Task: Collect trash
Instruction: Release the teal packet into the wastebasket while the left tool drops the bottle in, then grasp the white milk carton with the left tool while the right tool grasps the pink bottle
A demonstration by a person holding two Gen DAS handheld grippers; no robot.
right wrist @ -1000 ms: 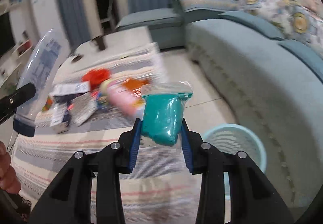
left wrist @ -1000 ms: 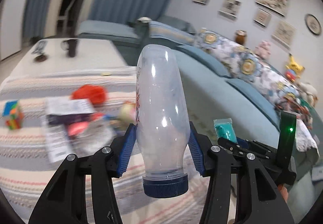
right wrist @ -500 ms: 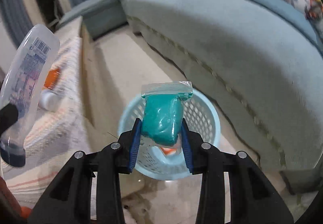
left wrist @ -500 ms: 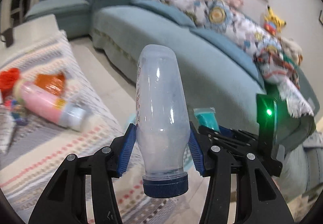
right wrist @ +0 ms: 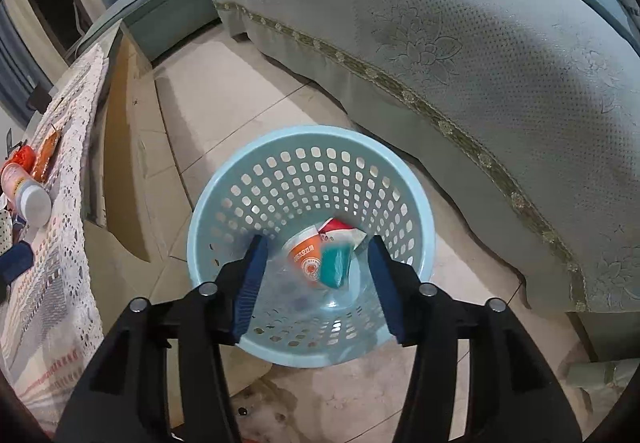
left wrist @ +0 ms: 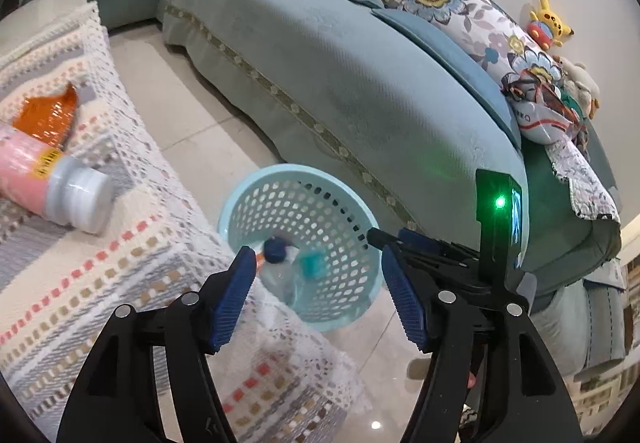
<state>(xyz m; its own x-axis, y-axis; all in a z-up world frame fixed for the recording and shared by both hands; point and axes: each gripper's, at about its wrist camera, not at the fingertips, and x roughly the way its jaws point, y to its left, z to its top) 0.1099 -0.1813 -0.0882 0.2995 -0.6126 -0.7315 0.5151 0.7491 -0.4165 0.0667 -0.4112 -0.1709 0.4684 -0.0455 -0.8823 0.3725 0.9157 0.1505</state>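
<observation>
Evidently both grippers, left [left wrist: 316, 295] and right [right wrist: 316, 281], hang over the blue basket [right wrist: 416, 203] so trash falls inside, jaws opening and empty, the clear bottle [left wrist: 276, 267] and teal packet [right wrist: 334, 263] lying below.

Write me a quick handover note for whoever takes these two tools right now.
Left tool: jaws opening, nothing between them.
Right tool: jaws opening, also empty.
Both hang above the blue basket on the floor beside the sofa.
Done: clear bottle and teal packet lie in the basket with an orange cup.
Left: pink bottle and orange wrapper on the tablecloth.
</observation>
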